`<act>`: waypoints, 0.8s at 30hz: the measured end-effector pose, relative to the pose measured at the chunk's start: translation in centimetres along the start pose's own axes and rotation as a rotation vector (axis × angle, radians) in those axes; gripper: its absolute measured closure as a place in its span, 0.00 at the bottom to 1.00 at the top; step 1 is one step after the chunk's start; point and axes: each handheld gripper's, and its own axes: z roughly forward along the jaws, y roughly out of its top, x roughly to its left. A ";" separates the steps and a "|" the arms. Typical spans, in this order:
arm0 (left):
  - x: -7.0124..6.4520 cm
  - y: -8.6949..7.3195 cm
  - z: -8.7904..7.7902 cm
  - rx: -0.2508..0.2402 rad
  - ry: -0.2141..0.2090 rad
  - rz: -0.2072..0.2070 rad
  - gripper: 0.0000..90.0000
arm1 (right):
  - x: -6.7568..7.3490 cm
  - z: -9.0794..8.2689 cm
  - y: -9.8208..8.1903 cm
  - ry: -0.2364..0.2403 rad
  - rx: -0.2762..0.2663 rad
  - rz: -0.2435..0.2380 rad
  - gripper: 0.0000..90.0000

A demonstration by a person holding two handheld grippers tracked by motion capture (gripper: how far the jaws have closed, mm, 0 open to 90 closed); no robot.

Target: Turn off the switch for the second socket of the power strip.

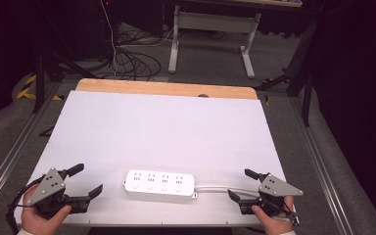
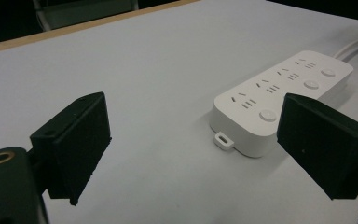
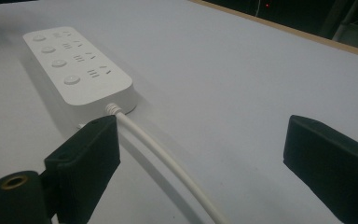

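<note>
Both grippers, left (image 1: pixel 87 182) and right (image 1: pixel 241 184), spread wide, empty, flanking untouched power strip (image 1: pixel 160 185); nothing yet begun.

White-topped table (image 1: pixel 166 122), wooden far edge; white power strip (image 1: pixel 160 184) lying flat near front, cord (image 1: pixel 220 188) trailing right.

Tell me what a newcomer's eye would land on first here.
First, the white power strip lying flat near the front edge of the white table, its cord running off to the right. Next, the two black grippers flanking it: the left gripper open on one side, the right gripper open on the other, with the cord passing between its jaws untouched.
</note>
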 end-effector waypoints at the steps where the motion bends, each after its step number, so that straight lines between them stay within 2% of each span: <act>1: 0.0 0.0 0.0 0.000 0.000 0.000 0.11 | 0.0 0.0 0.0 0.001 0.000 0.001 0.13; 13: -0.1 0.0 -0.1 -0.014 0.007 -0.009 0.11 | 0.0 0.1 0.0 0.007 0.001 0.002 0.13; 17: -0.2 0.1 -0.1 -0.003 0.014 0.018 0.11 | 0.1 0.0 0.0 0.004 0.005 0.002 0.13; 24: -0.1 0.1 -0.2 -0.011 0.010 -0.005 0.11 | 0.0 0.0 0.0 0.004 0.005 0.004 0.13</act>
